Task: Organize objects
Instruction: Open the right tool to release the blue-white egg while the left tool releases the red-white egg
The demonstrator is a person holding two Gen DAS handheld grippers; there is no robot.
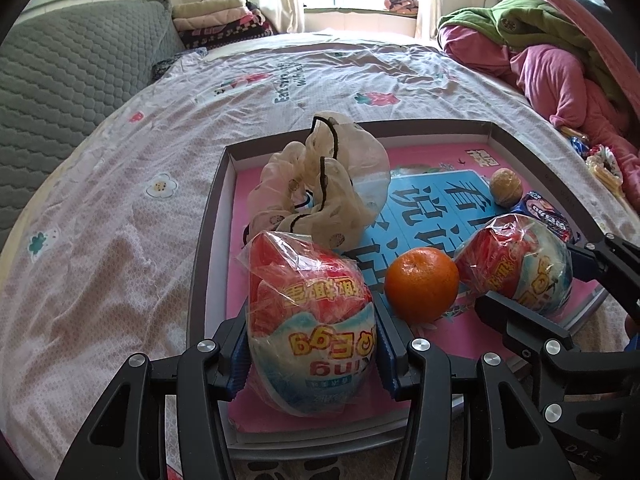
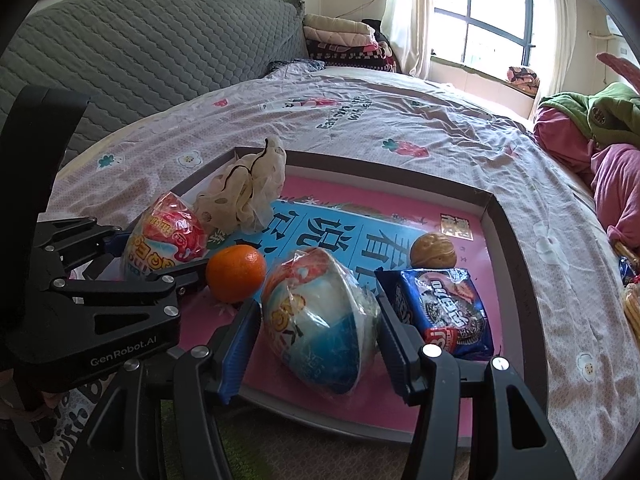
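Two claws each clamp a glossy, crinkly-wrapped toy egg over the shallow cardboard tray: the left claw pinches one egg between ribbed blue pads, and the right claw squeezes the other egg the same way. Between the eggs a smooth round orange rests on the tray's pink printed floor, with a wrinkled walnut, a shiny blue biscuit packet and a gauzy frilled hair scrunchie farther in. Wrapping glare blurs most of the egg lettering, and the tray's near edge is hidden behind the claws.
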